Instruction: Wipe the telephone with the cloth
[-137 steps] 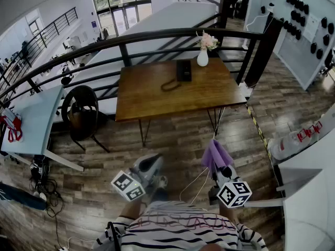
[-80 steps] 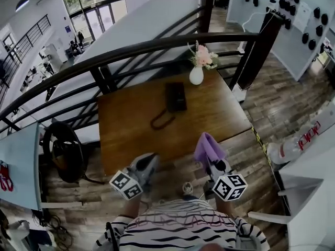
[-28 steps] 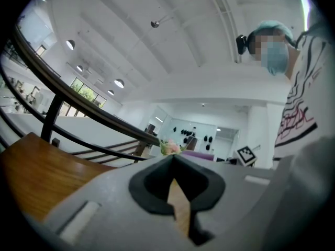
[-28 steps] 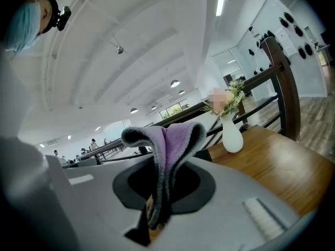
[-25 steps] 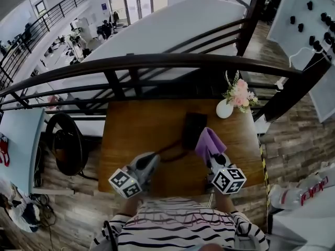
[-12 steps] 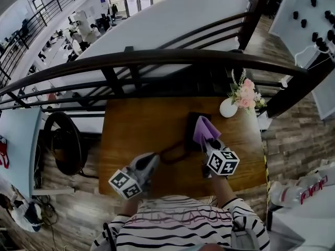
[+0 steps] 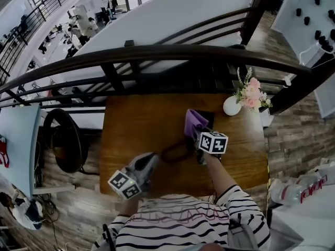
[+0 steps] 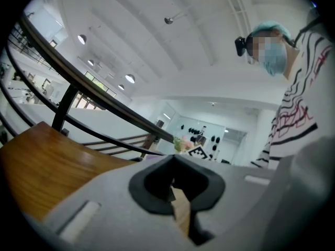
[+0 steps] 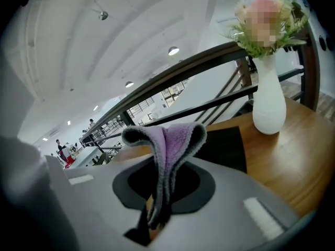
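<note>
Telephone (image 7: 208,117) – black, flat on the wooden table (image 7: 136,124), toward its far right part, near the white vase (image 7: 231,106) of pink flowers (image 7: 252,93) but apart from it. Its coiled cord (image 7: 174,151) loops off toward the near edge.

Right gripper (image 7: 196,132): jaws clamped on the purple cloth (image 7: 193,121). In the right gripper view the cloth (image 9: 166,143) stands up out of the jaws in a fold, with the telephone (image 9: 225,148) directly behind it and the vase (image 9: 268,106) further right. From the head view the cloth overlaps the left part of the telephone – contact cannot be told.

Left gripper (image 7: 151,160): low over the near edge of the table, well apart from the telephone. The 2 jaws are drawn together, nothing between them.
</note>
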A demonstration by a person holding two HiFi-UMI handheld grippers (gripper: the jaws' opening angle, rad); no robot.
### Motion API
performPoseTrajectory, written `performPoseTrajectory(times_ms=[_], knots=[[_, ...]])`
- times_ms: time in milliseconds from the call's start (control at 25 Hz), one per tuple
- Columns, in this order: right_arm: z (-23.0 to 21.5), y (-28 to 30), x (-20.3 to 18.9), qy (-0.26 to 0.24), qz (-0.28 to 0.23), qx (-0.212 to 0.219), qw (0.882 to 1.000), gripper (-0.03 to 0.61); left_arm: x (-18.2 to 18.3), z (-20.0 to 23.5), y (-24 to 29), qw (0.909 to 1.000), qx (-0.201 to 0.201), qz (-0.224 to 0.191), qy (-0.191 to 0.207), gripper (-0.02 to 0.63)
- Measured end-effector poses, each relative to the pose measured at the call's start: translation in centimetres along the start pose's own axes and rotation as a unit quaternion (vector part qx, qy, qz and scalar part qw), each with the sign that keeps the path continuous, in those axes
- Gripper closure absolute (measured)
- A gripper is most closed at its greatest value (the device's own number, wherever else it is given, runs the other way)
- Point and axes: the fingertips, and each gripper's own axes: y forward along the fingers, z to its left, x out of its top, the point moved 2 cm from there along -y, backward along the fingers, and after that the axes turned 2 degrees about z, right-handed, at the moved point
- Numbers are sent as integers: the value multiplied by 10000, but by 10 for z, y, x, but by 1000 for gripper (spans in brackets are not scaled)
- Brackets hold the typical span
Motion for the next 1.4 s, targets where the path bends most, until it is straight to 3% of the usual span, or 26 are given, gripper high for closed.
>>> performPoseTrajectory(times_ms=[240, 1000, 1200, 1400], knots=[[-23, 14, -3, 121, 208, -330, 9992, 543, 1, 7, -5, 10000, 47, -3, -39, 612], [-135, -61, 0, 583, 23, -1751, 9828, 541, -9, -4, 9, 9993, -320, 193, -87, 612], [-110, -71, 3, 498, -262, -1430, 9881, 543, -12, -8, 9, 9992, -354, 176, -72, 612], [-47, -68, -1, 383, -503, -518, 9967, 543, -15, -15, 8, 9991, -377, 163, -65, 612]])
